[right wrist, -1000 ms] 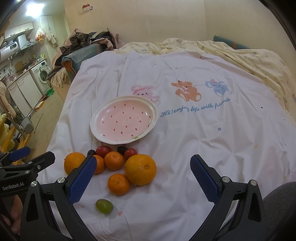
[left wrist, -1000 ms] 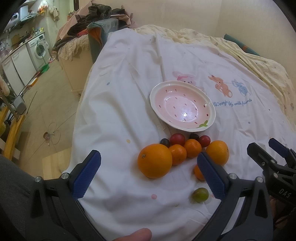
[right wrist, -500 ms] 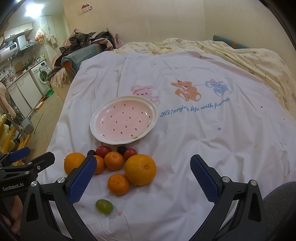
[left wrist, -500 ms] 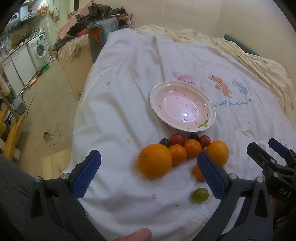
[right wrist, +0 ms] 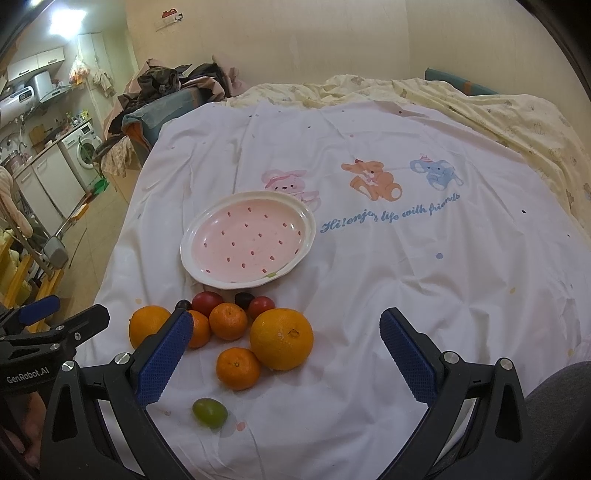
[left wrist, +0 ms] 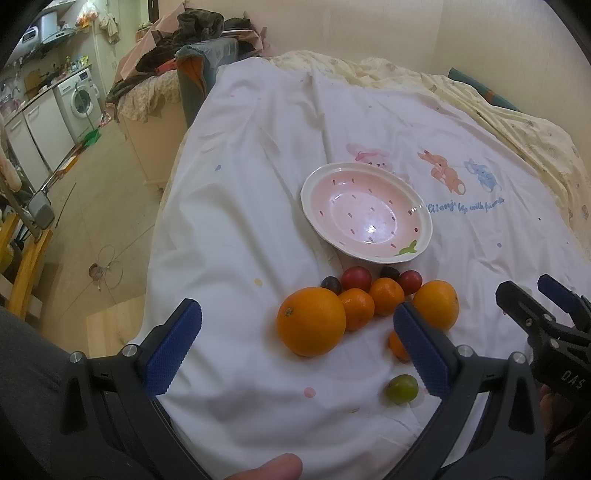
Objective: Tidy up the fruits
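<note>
A pink plate [left wrist: 421, 208] [right wrist: 306, 225] lies empty on the white bedsheet. In front of it sits a cluster of fruit: a large orange [left wrist: 311, 322] [right wrist: 281, 339], several small oranges [left wrist: 386, 296] [right wrist: 238, 368], red and dark small fruits [left wrist: 355, 278] [right wrist: 207, 301], and a green grape [left wrist: 402, 388] [right wrist: 209, 412] apart at the near side. My left gripper [left wrist: 295, 345] is open and empty, held above the near edge of the fruit. My right gripper [right wrist: 286, 354] is open and empty, also over the fruit.
The white sheet [right wrist: 406, 266] with cartoon animals covers the bed. A yellow blanket [right wrist: 498, 110] lies at the back right. Clothes are piled at the bed's far left corner [left wrist: 192, 33]. The floor and a washing machine [left wrist: 79, 98] are to the left.
</note>
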Demonstrator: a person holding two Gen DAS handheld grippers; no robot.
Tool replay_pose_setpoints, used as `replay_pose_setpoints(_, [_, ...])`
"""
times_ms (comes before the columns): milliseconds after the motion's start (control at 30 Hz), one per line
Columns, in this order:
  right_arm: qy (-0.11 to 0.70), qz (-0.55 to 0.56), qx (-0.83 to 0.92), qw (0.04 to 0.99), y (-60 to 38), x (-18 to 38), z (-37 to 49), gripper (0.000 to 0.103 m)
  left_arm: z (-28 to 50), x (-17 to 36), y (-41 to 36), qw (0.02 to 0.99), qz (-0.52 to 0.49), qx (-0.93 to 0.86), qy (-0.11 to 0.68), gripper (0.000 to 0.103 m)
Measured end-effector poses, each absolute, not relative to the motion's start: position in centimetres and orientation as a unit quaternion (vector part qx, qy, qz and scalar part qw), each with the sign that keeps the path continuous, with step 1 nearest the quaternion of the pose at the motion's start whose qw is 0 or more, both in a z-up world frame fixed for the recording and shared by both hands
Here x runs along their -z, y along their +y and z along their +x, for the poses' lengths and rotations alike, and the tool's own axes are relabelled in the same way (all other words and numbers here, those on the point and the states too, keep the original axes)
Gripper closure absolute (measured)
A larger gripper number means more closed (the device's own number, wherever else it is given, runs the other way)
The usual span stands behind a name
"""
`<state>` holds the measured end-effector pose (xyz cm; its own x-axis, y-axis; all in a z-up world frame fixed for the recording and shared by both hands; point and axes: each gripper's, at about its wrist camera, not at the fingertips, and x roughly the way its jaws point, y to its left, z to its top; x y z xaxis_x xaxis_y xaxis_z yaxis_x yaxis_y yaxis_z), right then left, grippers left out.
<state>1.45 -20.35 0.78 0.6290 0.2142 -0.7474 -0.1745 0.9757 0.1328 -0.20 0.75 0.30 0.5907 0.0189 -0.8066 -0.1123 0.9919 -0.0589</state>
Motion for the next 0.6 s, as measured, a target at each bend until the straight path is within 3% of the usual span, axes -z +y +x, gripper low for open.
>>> replay_pose_setpoints(600, [0.426,0.038,-0.098,0.899,-20.8,-0.7,1.8,0.000,0.9,0.9,1.4,0.871,-0.052,-0.064,0.485,0.000])
